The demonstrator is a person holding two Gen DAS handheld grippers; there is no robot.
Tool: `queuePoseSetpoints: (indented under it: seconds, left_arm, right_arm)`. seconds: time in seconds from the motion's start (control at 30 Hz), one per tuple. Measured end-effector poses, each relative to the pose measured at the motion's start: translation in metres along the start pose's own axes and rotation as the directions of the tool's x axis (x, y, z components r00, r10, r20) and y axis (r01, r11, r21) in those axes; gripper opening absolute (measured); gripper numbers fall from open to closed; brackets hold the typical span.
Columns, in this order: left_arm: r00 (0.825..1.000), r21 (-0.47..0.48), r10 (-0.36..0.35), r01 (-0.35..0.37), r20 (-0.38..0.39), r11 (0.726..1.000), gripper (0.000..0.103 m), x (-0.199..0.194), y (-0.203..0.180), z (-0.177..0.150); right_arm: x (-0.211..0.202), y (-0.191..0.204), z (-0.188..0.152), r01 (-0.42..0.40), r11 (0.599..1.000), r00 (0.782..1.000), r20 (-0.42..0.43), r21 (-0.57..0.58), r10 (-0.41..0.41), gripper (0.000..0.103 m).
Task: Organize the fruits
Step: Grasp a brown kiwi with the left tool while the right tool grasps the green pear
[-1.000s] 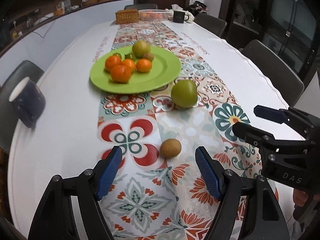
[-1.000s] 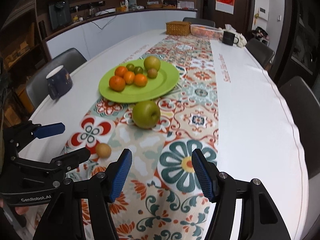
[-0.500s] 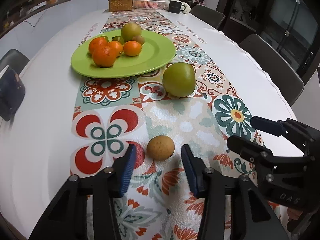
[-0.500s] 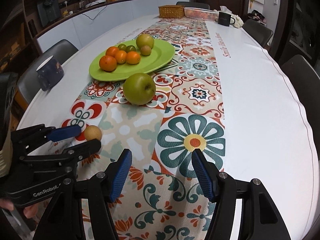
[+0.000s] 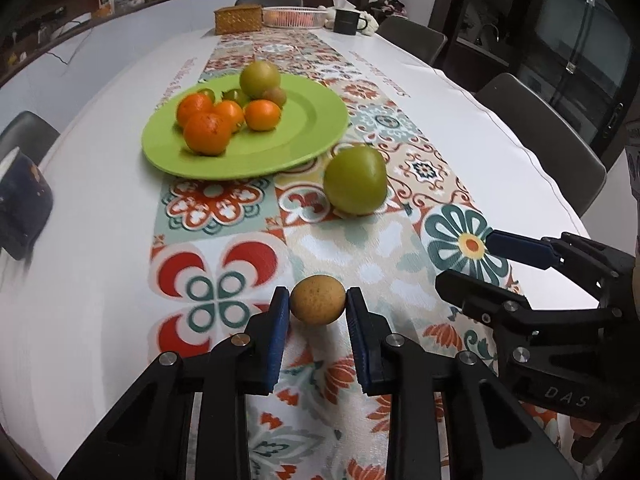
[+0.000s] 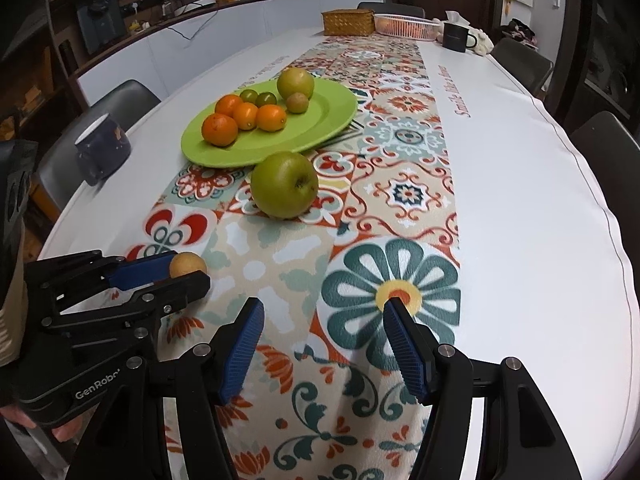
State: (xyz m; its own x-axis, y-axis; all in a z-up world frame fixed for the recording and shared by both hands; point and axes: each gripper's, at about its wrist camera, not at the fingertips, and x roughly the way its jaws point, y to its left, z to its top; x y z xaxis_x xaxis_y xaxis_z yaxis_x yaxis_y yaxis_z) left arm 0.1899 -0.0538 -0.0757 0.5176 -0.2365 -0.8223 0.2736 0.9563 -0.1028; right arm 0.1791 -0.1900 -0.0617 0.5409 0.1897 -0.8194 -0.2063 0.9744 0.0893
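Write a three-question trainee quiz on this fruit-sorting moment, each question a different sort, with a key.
1. True or false: the left gripper has its pads against the small brown fruit.
2. Multiple choice: the large green apple lies A) on the green plate, B) on the patterned runner beside the plate, C) in the right gripper.
3. Fill in: the right gripper is ____ and holds nothing.

Key: 1 true; 2 B; 3 open.

I saw a patterned runner [image 6: 400, 184] along the white table [image 6: 532, 216], a dark mug [image 6: 102, 148] at its left edge, and a wicker box [image 6: 349, 23] far off.
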Motion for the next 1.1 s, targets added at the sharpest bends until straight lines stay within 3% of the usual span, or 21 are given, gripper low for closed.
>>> queuePoseSetpoints:
  seconds: [0.2, 0.33, 0.87, 0.97, 1.03, 1.1]
  left_arm:
    - [0.999, -0.016, 0.037, -0.036, 0.031, 0.999, 0.029, -0.008, 0.012, 0.012]
    - [0.997, -0.035, 0.064, -0.062, 0.048, 0.997, 0.029, -0.011, 0.021, 0.019]
    - [0.994, -0.074, 0.100, -0.096, 0.043, 0.993, 0.029, 0.003, 0.047, 0.036]
    - [0.994, -0.075, 0.102, -0.099, 0.039, 0.992, 0.029, 0.006, 0.048, 0.037]
    - [0.994, -0.073, 0.101, -0.098, 0.036, 0.992, 0.029, 0.008, 0.048, 0.038]
    - [0.994, -0.074, 0.101, -0.098, 0.037, 0.992, 0.029, 0.008, 0.048, 0.038]
  right_arm:
    - [0.005, 0.007, 0.018, -0.039, 0.999, 0.999, 0.020, -0.031, 0.040, 0.063]
    - [0.010, 0.009, 0.034, -0.069, 0.997, 0.997, 0.033, -0.042, 0.071, 0.076]
    - [0.059, 0.019, 0.076, -0.078, 0.993, 0.996, -0.038, -0.092, 0.075, 0.076]
    - [0.065, 0.019, 0.077, -0.074, 0.993, 0.996, -0.053, -0.095, 0.069, 0.068]
    - [0.069, 0.018, 0.076, -0.102, 0.991, 0.993, -0.067, -0.085, 0.096, 0.056]
    - [0.070, 0.019, 0.076, -0.110, 0.991, 0.992, -0.068, -0.080, 0.105, 0.052]
